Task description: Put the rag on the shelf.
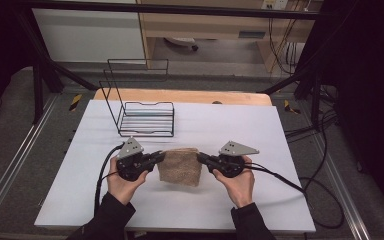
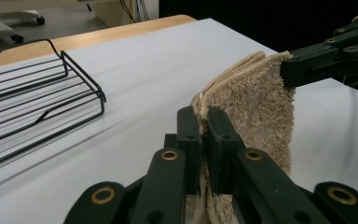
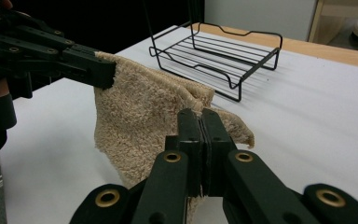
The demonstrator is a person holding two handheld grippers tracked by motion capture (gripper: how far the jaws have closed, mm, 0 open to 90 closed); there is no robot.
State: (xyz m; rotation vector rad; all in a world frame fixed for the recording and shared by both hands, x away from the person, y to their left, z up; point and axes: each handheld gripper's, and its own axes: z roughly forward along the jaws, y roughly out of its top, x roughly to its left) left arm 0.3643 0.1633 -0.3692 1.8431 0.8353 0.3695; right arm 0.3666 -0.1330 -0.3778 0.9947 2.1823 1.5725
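Note:
A folded beige towel (image 1: 180,165) hangs between my two grippers over the front half of the white table. My left gripper (image 1: 160,157) is shut on the towel's upper left corner. In the left gripper view its jaws pinch the folded edges of the towel (image 2: 256,98), and the gripper (image 2: 203,119) points toward the other one. My right gripper (image 1: 200,158) is shut on the upper right corner. In the right gripper view the gripper (image 3: 200,122) clamps the towel (image 3: 135,116), whose lower part droops toward the table.
A black wire rack (image 1: 141,112) with a tall wire back stands on the white table (image 1: 230,125) behind my left gripper. It lies left in the left gripper view as rack (image 2: 32,93) and far in the right gripper view as rack (image 3: 219,51). Cables trail off both grippers.

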